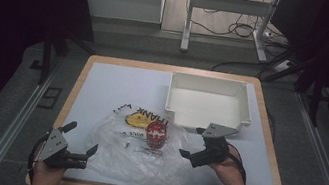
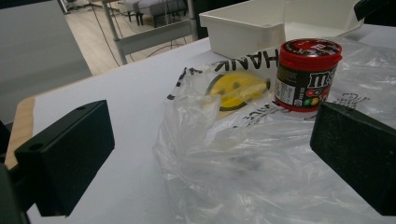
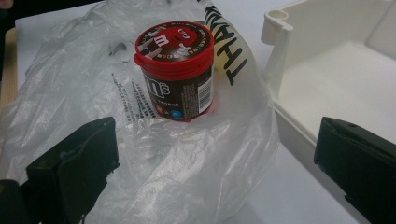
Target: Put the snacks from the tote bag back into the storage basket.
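High view: candy jar (image 1: pixel 156 135) stands upright on a crumpled clear plastic bag (image 1: pixel 135 151), mid-surface, between the two tongs.
Left tongs (image 1: pixel 80 145): wide open, holding nothing, hovering at the bag's near-left edge.
Right tongs (image 1: pixel 193 142): spread wide too, empty, just right of the jar and apart from it.
White tray (image 1: pixel 209 103): sits beyond the jar, toward the far right of the surface (image 1: pixel 102 87).
Left gripper view: jar (image 2: pixel 306 74) ahead and to the right, red lid on, bag (image 2: pixel 243 163) rumpled between the jaws.
Right gripper view: jar (image 3: pixel 176 70) dead ahead on the bag (image 3: pixel 154 177), tray wall (image 3: pixel 280 70) at right.
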